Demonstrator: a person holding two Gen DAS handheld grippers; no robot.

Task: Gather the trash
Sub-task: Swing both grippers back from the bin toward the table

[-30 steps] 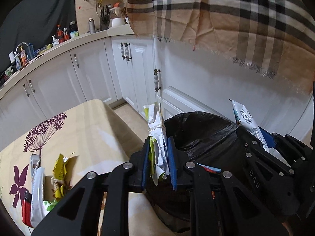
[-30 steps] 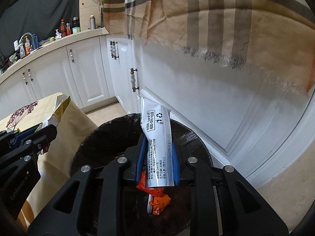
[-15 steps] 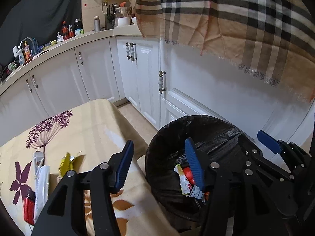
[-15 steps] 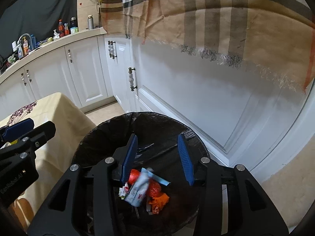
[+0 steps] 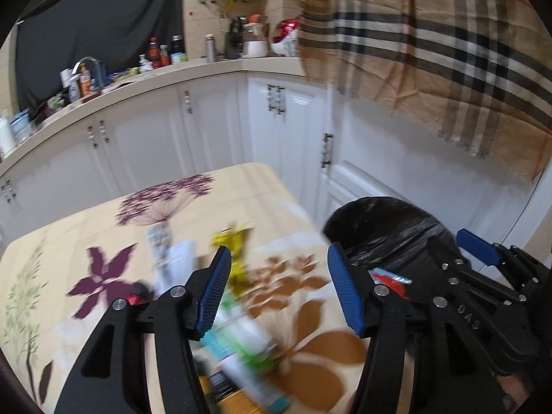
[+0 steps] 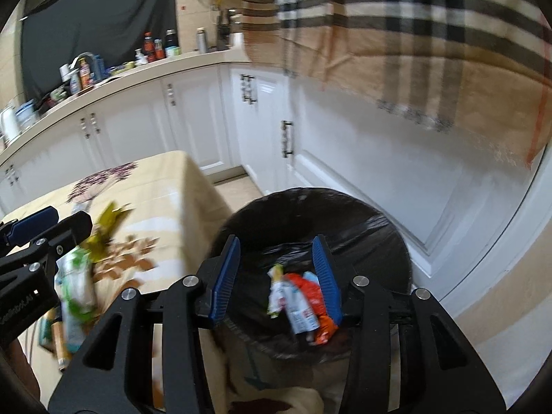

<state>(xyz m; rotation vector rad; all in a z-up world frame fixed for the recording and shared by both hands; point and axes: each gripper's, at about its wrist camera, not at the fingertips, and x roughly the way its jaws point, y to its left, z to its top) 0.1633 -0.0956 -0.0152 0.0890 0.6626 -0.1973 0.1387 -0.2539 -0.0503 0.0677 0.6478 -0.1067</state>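
Observation:
My left gripper [image 5: 278, 252] hangs over the flowered tablecloth [image 5: 103, 234], its jaws opening with nothing between them. Below it lie a yellow wrapper [image 5: 234, 245], a white wrapper [image 5: 176, 262] and a green-and-white packet [image 5: 248, 338], all blurred. My right gripper [image 6: 276, 241] is open and empty above the black-lined trash bin [image 6: 379, 220]. Several wrappers [image 6: 296, 296], white, red and orange, lie at the bin's bottom. The bin [image 5: 390, 227] stands just past the table's right edge.
White kitchen cabinets [image 5: 214, 127] run behind the table and bin, under a counter crowded with bottles [image 5: 155, 55]. A plaid cloth [image 5: 431, 51] hangs over the cabinets at the upper right. A strip of tan floor [image 6: 238, 186] shows between table and cabinets.
Both grippers opened and dropped their wrappers into the bin. The left one then swung left from the bin to above the table; the right one pulled back slightly and stays over the bin.

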